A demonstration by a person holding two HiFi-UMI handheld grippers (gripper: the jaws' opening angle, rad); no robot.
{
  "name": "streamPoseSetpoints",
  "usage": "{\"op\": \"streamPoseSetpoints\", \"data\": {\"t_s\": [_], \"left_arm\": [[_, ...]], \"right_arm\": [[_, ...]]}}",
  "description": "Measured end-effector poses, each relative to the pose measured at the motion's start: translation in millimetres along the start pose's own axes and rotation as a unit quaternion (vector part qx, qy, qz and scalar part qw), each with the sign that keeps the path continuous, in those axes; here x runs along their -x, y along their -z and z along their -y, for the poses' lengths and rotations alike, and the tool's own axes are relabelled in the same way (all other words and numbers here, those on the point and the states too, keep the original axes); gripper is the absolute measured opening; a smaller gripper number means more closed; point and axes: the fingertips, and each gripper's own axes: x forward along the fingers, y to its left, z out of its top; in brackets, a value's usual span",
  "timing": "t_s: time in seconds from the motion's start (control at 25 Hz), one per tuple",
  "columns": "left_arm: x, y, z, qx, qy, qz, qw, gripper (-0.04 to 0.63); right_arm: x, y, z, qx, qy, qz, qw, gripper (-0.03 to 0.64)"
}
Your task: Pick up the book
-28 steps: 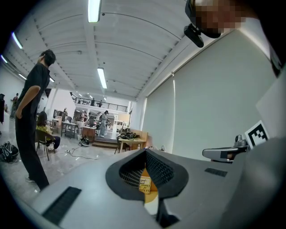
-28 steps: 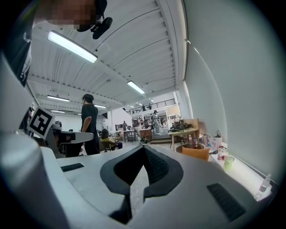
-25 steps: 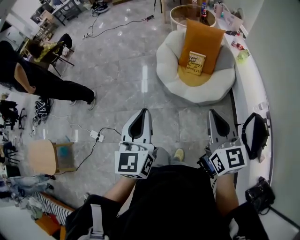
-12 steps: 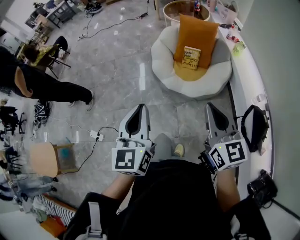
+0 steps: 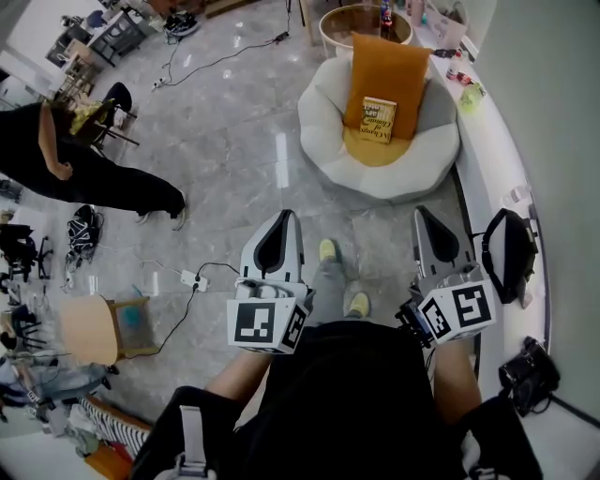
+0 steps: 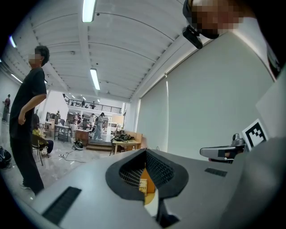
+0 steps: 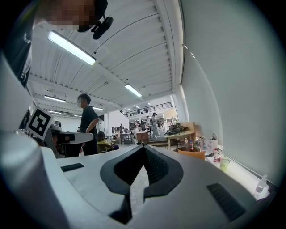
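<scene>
The book [image 5: 379,120], yellowish with dark print, leans upright against an orange cushion [image 5: 389,66] on a white round armchair [image 5: 323,141] at the far side of the floor. Both grippers are held level at waist height, well short of the chair, pointing towards it. My left gripper [image 5: 283,217] is shut and holds nothing. My right gripper [image 5: 422,214] is also shut and empty. In the left gripper view the book [image 6: 143,185] and cushion show small through the slot below the closed tips of the left gripper [image 6: 145,151]. In the right gripper view the right gripper [image 7: 144,146] shows its tips together.
A person in black [image 5: 94,173] stands at the left. A power strip with cables [image 5: 192,277] lies on the grey tile floor. A white ledge [image 5: 497,159] runs along the right wall with a black bag [image 5: 508,262] on it. A round table [image 5: 356,17] stands behind the armchair.
The armchair and book have shifted left and up in the head view. A yellow shoe has stepped forward between the grippers. Both grippers stay shut and level.
</scene>
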Motion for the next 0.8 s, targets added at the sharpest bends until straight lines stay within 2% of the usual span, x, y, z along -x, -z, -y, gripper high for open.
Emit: {"op": "streamPoseSetpoints", "data": {"t_s": [0.8], "left_arm": [[-27.6,1.0,-64.6,0.021,-0.029,0.006,0.9993,0.012]], "right_arm": [[-71.7,-5.1,-23.1,0.024,-0.034,-0.015,0.999,0.011]]}}
